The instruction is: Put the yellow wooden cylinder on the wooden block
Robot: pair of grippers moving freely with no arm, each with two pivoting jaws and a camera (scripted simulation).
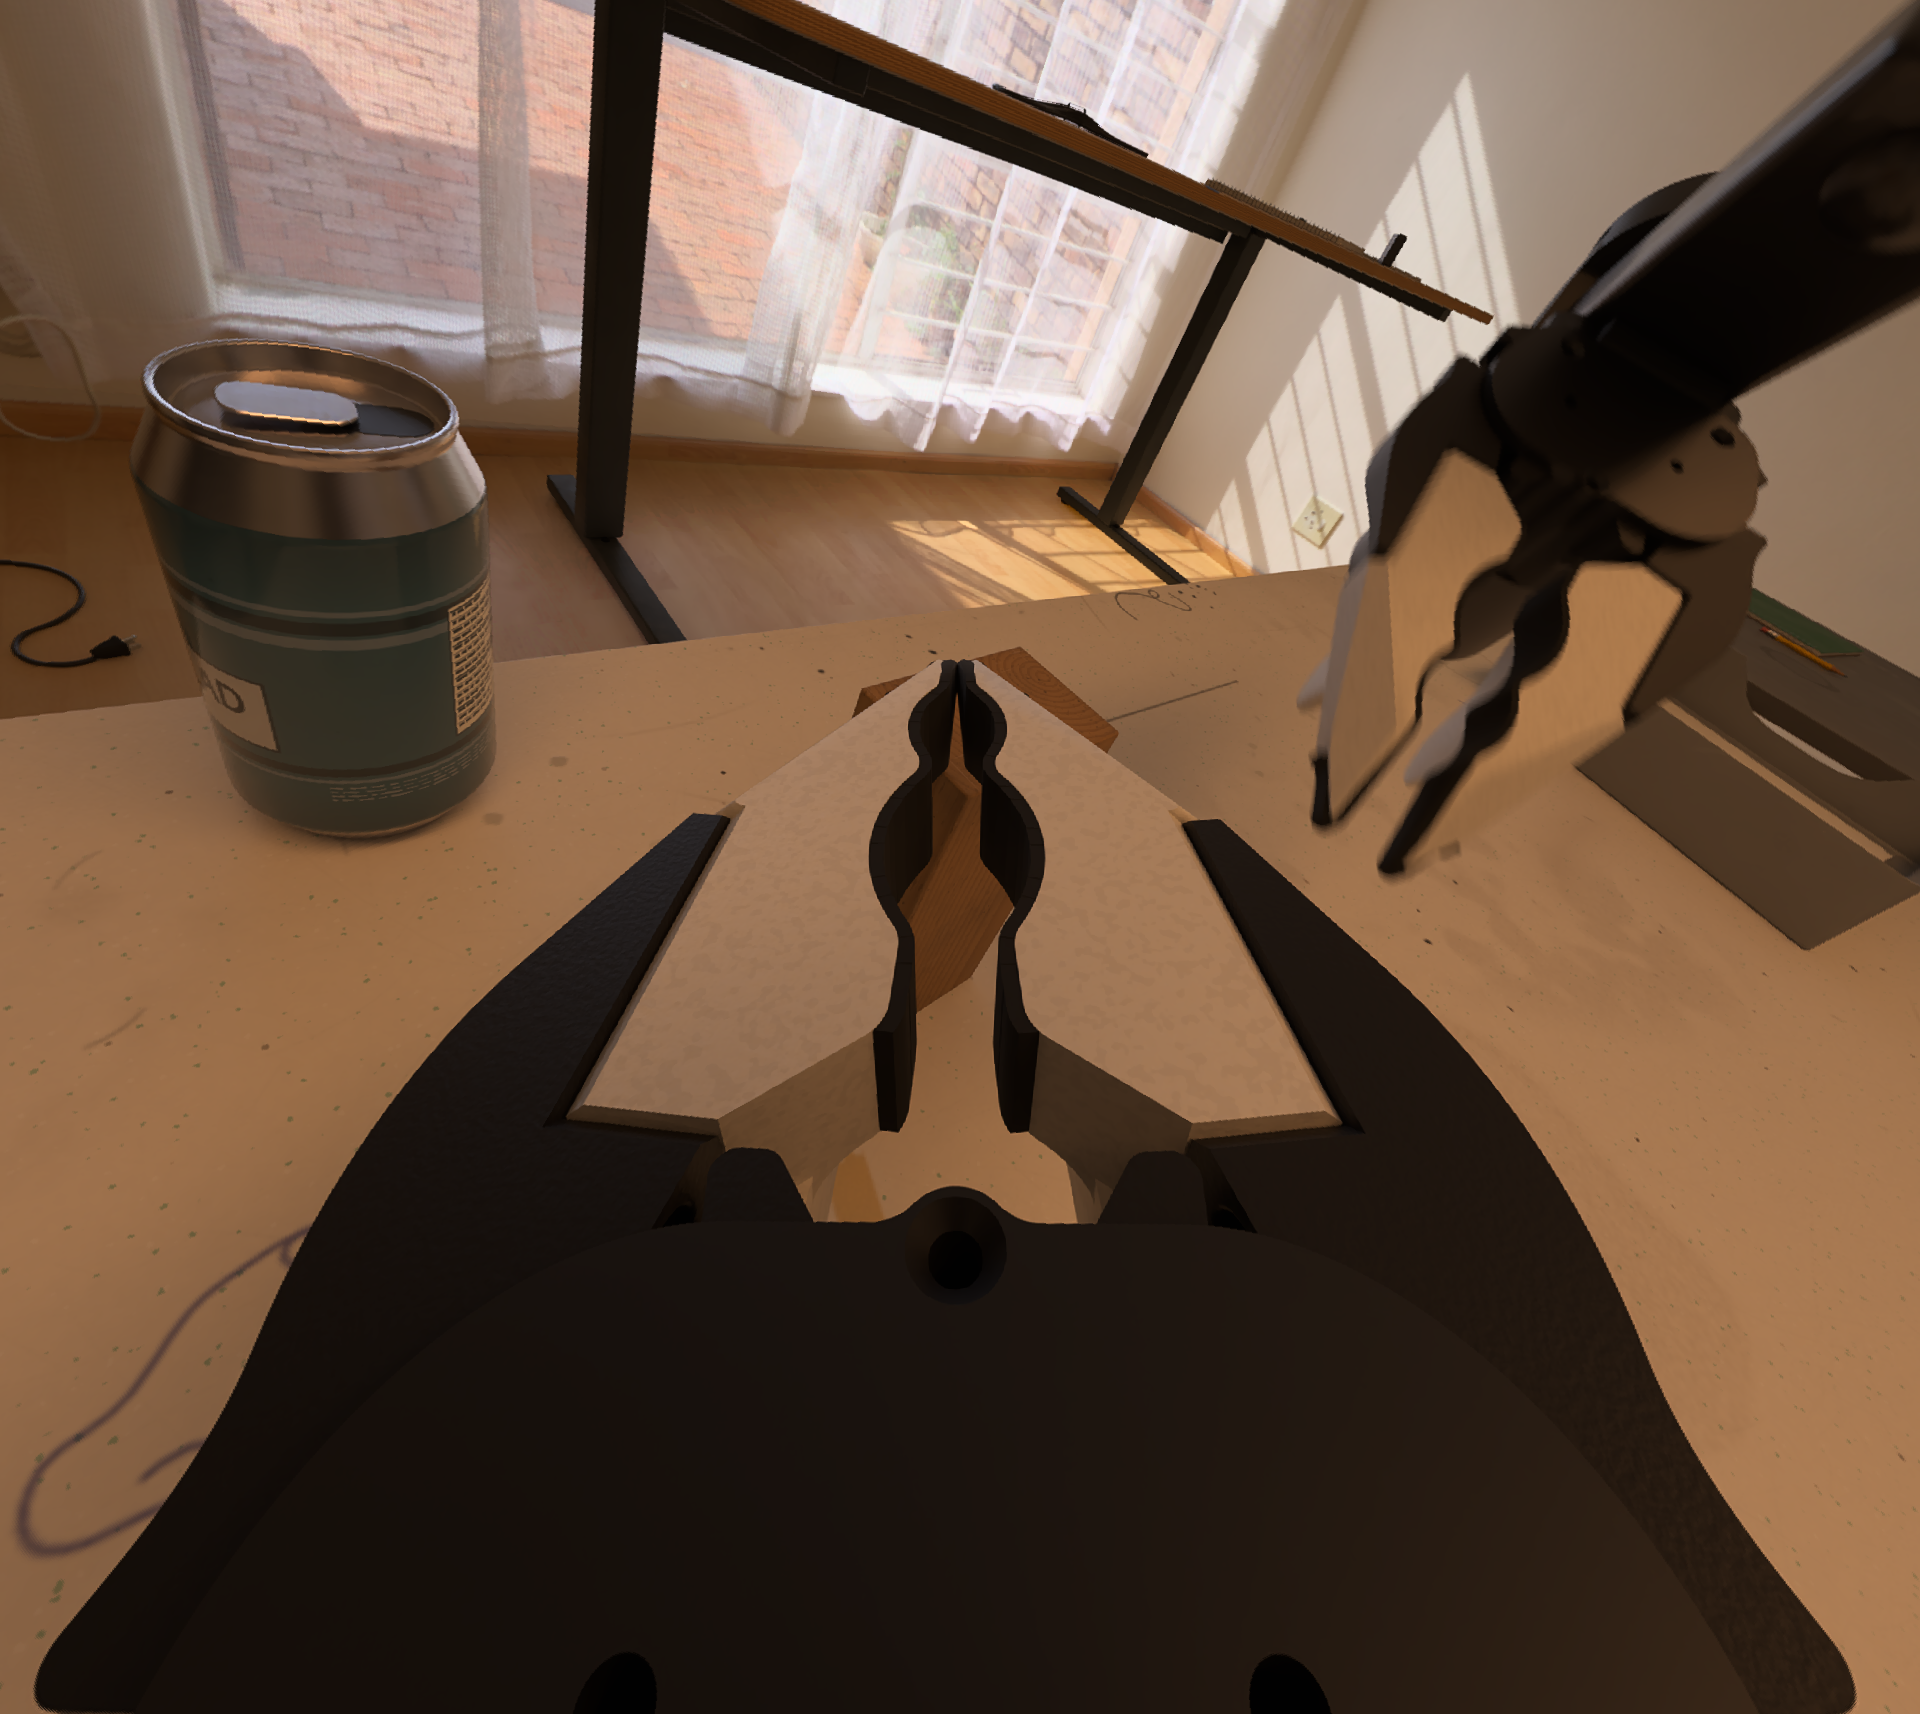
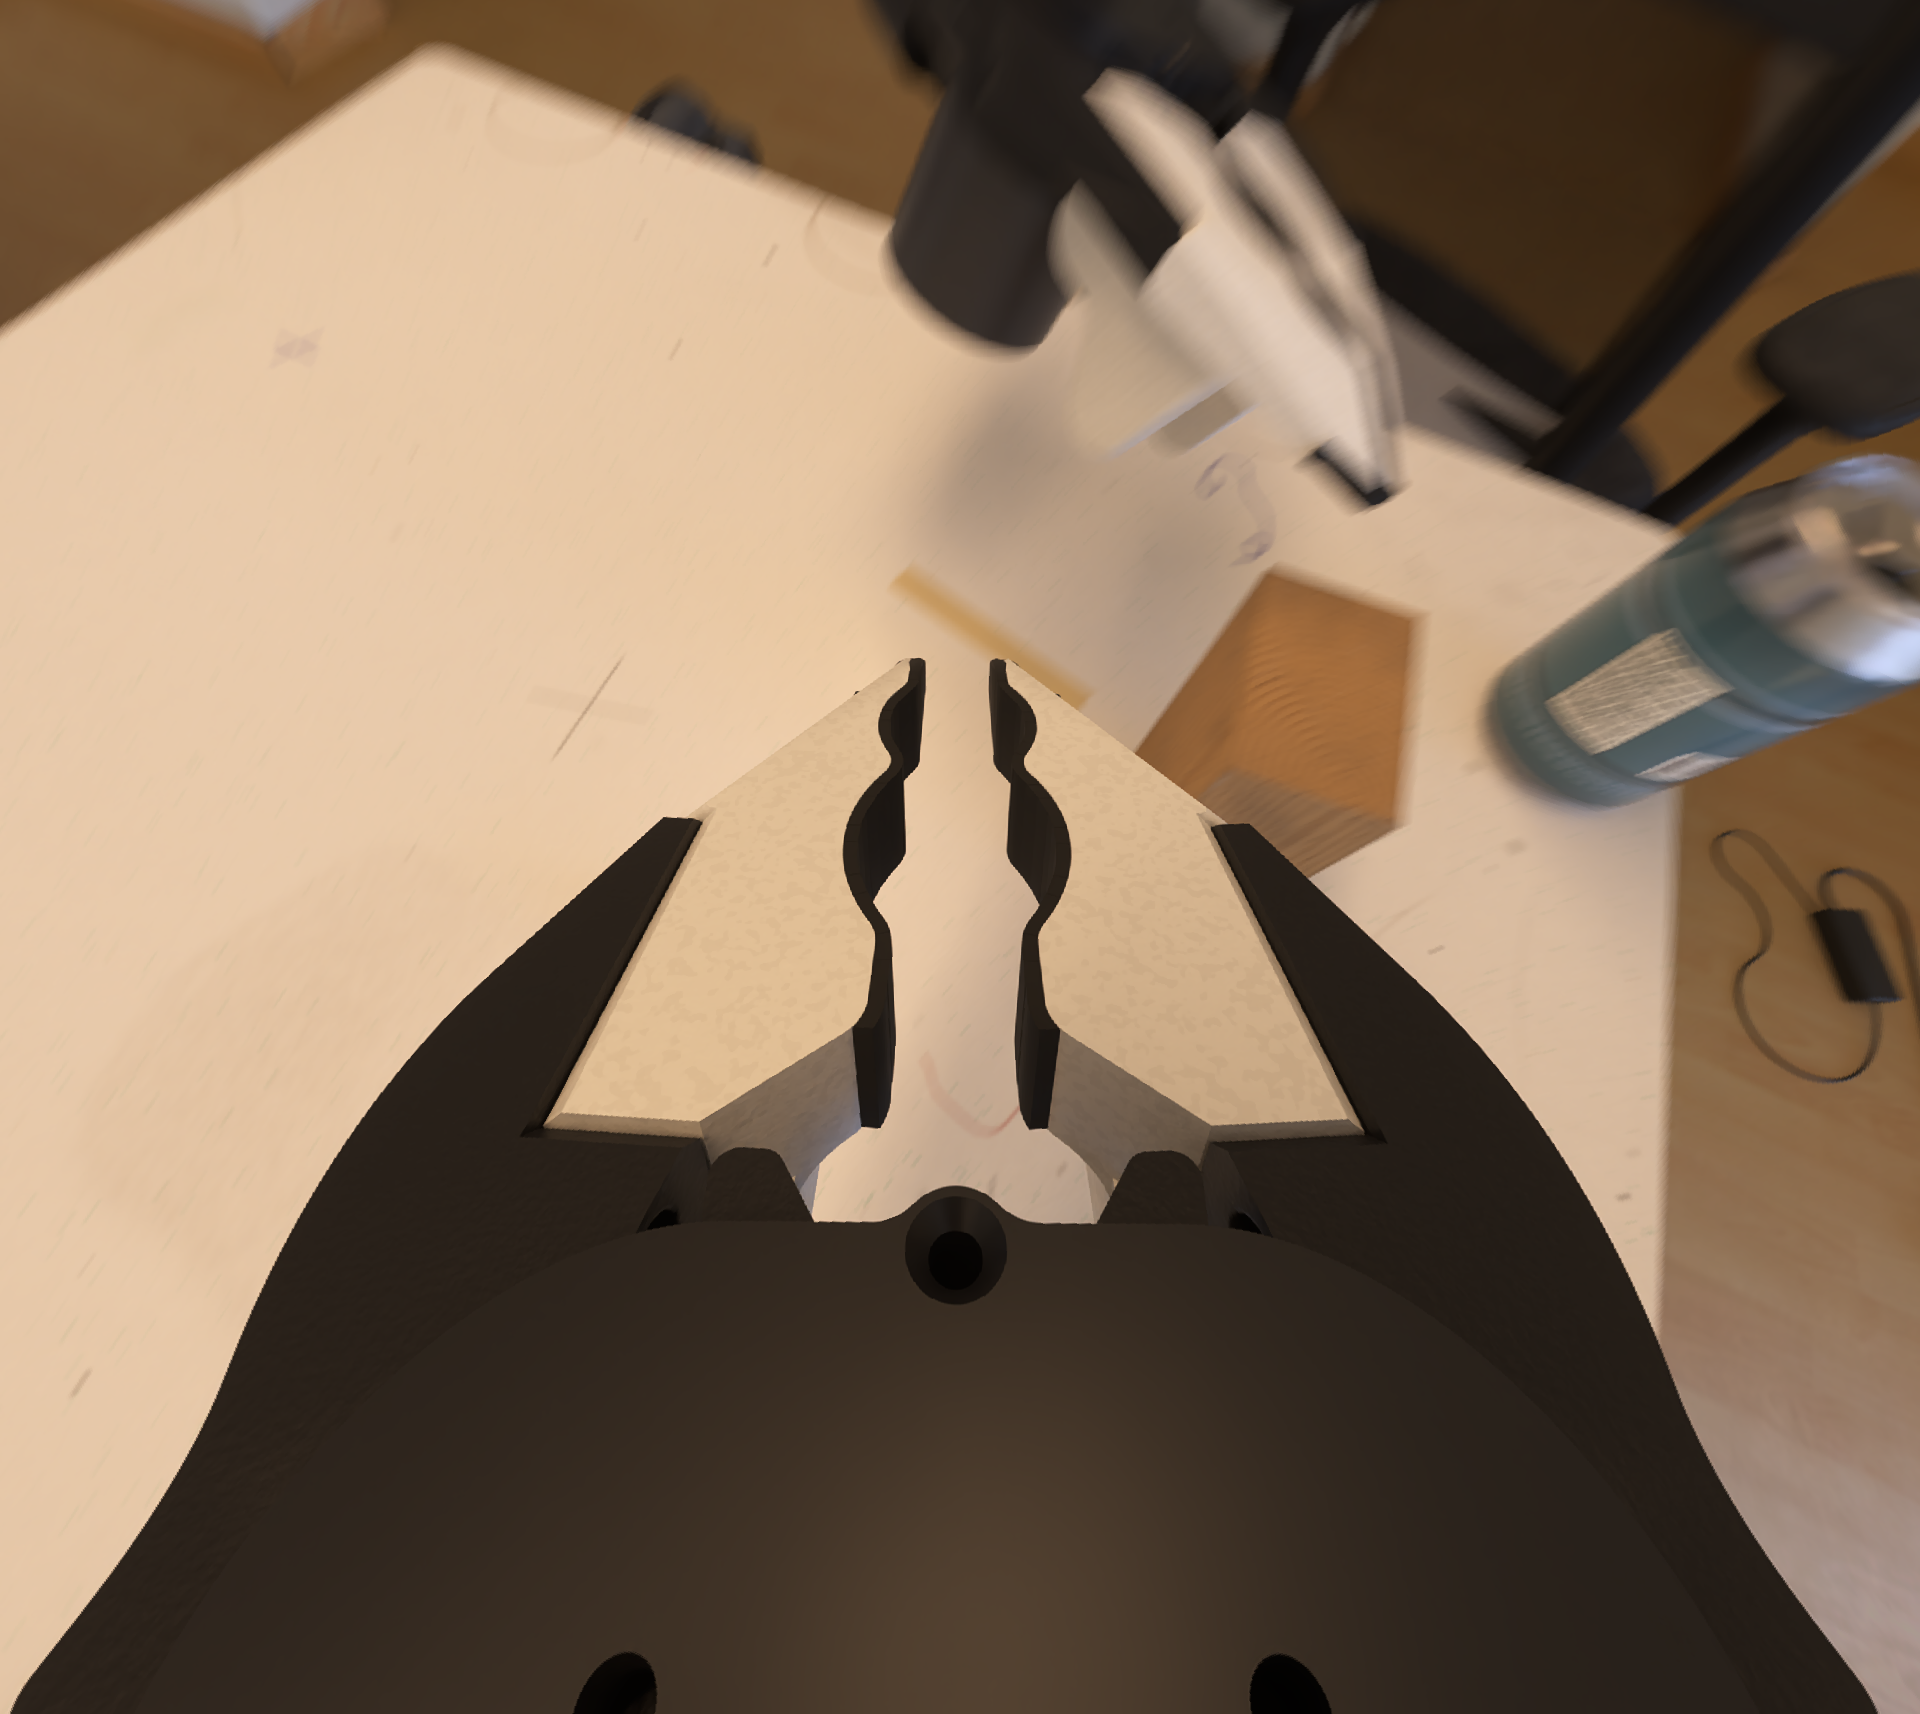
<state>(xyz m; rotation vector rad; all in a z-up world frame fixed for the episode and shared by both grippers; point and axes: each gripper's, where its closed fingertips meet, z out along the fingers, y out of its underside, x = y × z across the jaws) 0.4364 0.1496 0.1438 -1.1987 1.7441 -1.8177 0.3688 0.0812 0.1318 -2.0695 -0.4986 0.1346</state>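
We see the left hand-held gripper [image 1: 957, 677] with its two tips pressed together and nothing between them. It hangs low over the wooden block [image 1: 1049, 696], which lies flat on the pale worktop [image 1: 312, 989]. The right hand-held gripper [image 2: 954, 677] has only a narrow gap between its tips, and it holds nothing. It hovers above the worktop [image 2: 364, 521]. Just past its tips a thin yellow strip [image 2: 966, 615] lies on the worktop, beside the wooden block [image 2: 1299, 708]; it may be the yellow wooden cylinder, but it is too blurry for us to tell. A blue-green can [image 1: 322, 594] stands upright on the worktop, to the left of the block. The worktop has little specks and pen scribbles on it. Behind it we see a wooden floor [image 1: 831, 542], a dark-legged desk [image 1: 935, 75], a big window with thin white curtains [image 1: 987, 106], a brick wall outside, and a black cable [image 1: 62, 625] on the floor.
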